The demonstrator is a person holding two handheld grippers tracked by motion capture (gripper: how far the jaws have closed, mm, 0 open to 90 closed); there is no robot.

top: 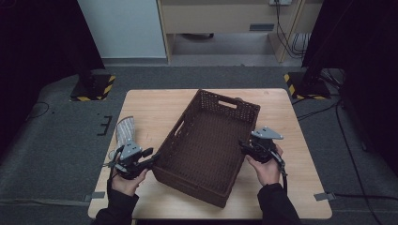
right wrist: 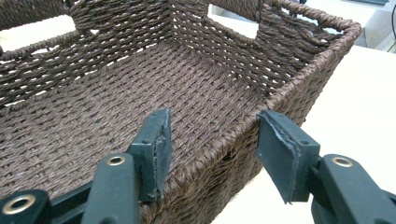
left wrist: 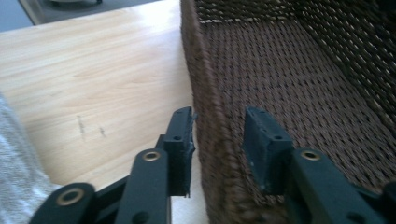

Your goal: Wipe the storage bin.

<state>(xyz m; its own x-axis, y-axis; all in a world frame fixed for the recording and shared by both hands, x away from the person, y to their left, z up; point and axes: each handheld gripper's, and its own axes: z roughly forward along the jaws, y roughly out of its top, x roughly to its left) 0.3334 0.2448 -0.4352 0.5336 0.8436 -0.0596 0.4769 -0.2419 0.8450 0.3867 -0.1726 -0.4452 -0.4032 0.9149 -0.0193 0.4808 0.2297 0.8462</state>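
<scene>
Both gripper views show jaws apart, straddling the wicker basket (top: 206,145) rim; grey cloth (top: 125,131) plain from above, cropped in the left gripper view

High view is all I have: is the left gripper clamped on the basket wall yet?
Observer: No. The left gripper straddles the basket wall, one jaw outside and one inside, with a gap at the inside pad.
Operator: And the right gripper?
Observer: The right gripper straddles the rim too, open; its outside pad stands clear of the wall.
</scene>
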